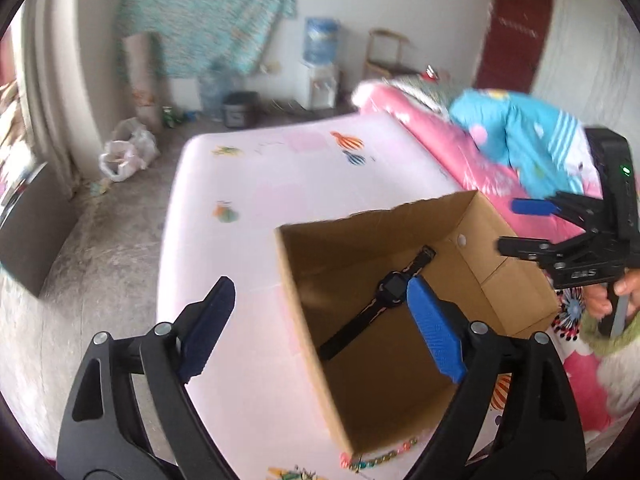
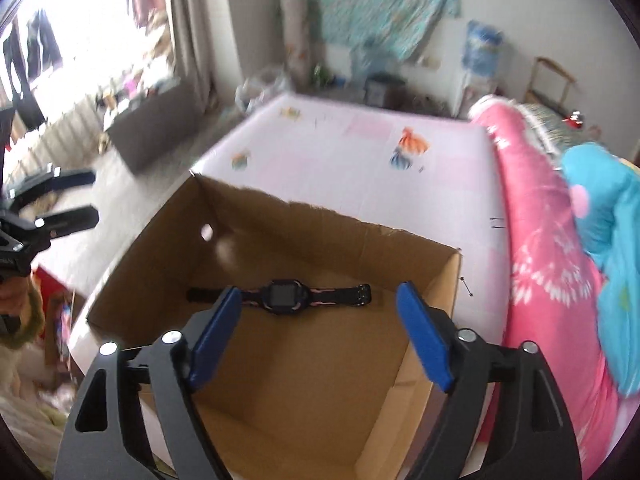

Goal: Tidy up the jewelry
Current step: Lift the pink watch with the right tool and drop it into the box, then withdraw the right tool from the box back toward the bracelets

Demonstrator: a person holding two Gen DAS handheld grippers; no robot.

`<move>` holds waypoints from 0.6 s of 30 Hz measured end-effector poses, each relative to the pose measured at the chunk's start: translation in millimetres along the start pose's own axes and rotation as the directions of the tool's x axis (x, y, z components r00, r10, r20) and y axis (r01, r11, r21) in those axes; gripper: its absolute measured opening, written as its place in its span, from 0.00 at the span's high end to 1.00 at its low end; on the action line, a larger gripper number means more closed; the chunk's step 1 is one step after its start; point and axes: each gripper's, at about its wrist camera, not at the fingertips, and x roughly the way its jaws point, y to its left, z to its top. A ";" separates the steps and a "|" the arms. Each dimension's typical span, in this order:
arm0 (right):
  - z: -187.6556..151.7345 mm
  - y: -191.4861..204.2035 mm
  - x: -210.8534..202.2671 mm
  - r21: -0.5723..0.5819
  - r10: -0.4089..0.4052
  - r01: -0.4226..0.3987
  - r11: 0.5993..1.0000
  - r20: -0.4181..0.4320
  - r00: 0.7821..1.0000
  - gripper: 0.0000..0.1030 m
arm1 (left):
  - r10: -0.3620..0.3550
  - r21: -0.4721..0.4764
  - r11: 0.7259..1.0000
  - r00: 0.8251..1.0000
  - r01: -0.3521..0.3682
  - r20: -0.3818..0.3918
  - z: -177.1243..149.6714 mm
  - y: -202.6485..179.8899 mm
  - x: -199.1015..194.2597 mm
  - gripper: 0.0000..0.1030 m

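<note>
The watch (image 2: 289,294), black with a dark square face and a strap marked with pinkish lines, lies flat and stretched out on the floor of an open cardboard box (image 2: 360,360), close to the box's far wall. The box stands on a bed (image 1: 248,184) covered by a pale pink sheet printed with small coloured balloons. In the left wrist view a string of coloured beads (image 1: 376,458) lies on the sheet just outside the box's near corner, touching or almost touching the cardboard. The left gripper (image 1: 320,292) is spread wide with nothing between its blue pads; one finger hangs over the sheet and the other over the box interior, near the watch. The right gripper (image 2: 318,304) is also spread wide and holds nothing, poised above the box with the watch showing between and just beyond its fingertips. Along the bed's far side lie a pink quilt (image 2: 536,264) and a blue quilt (image 2: 624,248). A water dispenser (image 1: 320,68) stands against the back wall.
</note>
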 end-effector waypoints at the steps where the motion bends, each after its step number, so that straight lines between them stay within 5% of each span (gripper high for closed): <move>1: -6.4 2.1 -10.3 0.015 -0.008 0.008 1.000 0.021 1.000 0.16 | 0.011 -0.018 1.000 1.000 -0.011 0.005 -6.1 3.7 -5.7 0.17; 9: -86.4 46.6 -62.7 0.098 -0.128 0.112 0.989 0.173 0.977 0.07 | 0.046 -0.192 0.979 0.995 -0.061 -0.085 -108.0 23.8 -16.0 0.15; 18: -180.0 80.2 -39.1 0.068 -0.209 0.205 0.976 0.058 0.976 0.07 | 0.089 -0.267 0.949 0.955 -0.167 -0.283 -201.2 19.4 29.0 0.15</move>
